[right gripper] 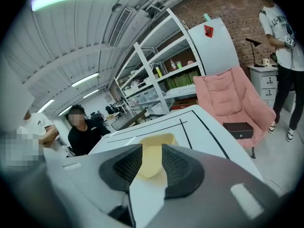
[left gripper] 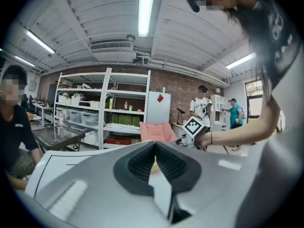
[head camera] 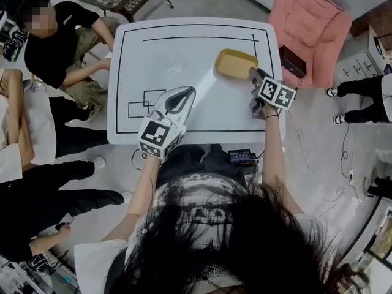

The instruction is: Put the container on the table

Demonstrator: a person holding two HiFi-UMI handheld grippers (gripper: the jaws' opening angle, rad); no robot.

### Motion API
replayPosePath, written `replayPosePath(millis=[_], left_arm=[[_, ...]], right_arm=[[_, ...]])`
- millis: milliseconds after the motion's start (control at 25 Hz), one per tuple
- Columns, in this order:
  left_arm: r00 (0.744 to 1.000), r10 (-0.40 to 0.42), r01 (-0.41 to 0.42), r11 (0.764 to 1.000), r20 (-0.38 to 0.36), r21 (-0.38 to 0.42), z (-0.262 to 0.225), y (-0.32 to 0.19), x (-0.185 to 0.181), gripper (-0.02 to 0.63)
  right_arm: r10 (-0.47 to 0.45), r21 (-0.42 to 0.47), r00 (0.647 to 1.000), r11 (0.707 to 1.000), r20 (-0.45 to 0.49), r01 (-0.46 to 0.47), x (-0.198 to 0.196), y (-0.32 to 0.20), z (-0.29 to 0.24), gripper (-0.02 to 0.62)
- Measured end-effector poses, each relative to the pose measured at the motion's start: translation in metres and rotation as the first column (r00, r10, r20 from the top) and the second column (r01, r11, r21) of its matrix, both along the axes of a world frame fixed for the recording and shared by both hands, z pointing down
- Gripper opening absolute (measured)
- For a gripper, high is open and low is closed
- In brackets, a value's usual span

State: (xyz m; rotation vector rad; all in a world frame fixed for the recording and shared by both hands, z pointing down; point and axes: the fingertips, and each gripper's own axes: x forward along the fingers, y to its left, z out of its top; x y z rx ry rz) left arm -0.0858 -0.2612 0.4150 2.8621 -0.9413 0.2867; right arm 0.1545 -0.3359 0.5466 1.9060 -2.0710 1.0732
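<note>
Fingers of the right gripper (right gripper: 152,152) seemingly pinched the container (head camera: 236,64) rim; those of the left gripper (left gripper: 155,150) met, empty. Retreating unreleased could drag it off the counter (head camera: 184,54).

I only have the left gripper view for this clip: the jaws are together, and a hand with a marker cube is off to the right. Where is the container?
Observer: In the head view the yellow container looks to rest on the white table, toward its far right corner.
Operator: Is the other gripper on it?
Observer: Yes. The right gripper view shows the right gripper with the container's near rim between its jaws.
Operator: And where is mine relative to it?
Observer: The left gripper is over the table's near half, clear of the container.
</note>
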Motion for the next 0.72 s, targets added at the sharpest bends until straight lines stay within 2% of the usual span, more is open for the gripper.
replayPosePath(millis=[120, 400, 720], left_arm=[[1.000, 0.016, -0.016, 1.000, -0.012, 0.000, -0.001, 0.000, -0.006, 0.000], [0.998, 0.063, -0.063, 0.998, -0.030, -0.003, 0.004, 0.007, -0.014, 0.000], [0.994, 0.103, -0.104, 0.994, -0.039, -0.041, 0.016, 0.020, -0.027, 0.000]], right_arm=[[-0.019, 0.054, 0.999, 0.998, 0.029, 0.017, -0.022, 0.018, -0.020, 0.129], [0.010, 0.113, 0.998, 0.993, 0.065, -0.018, -0.052, 0.061, -0.043, 0.127], [0.005, 0.122, 0.999, 0.993, 0.050, -0.011, -0.091, 0.105, -0.053, 0.126]])
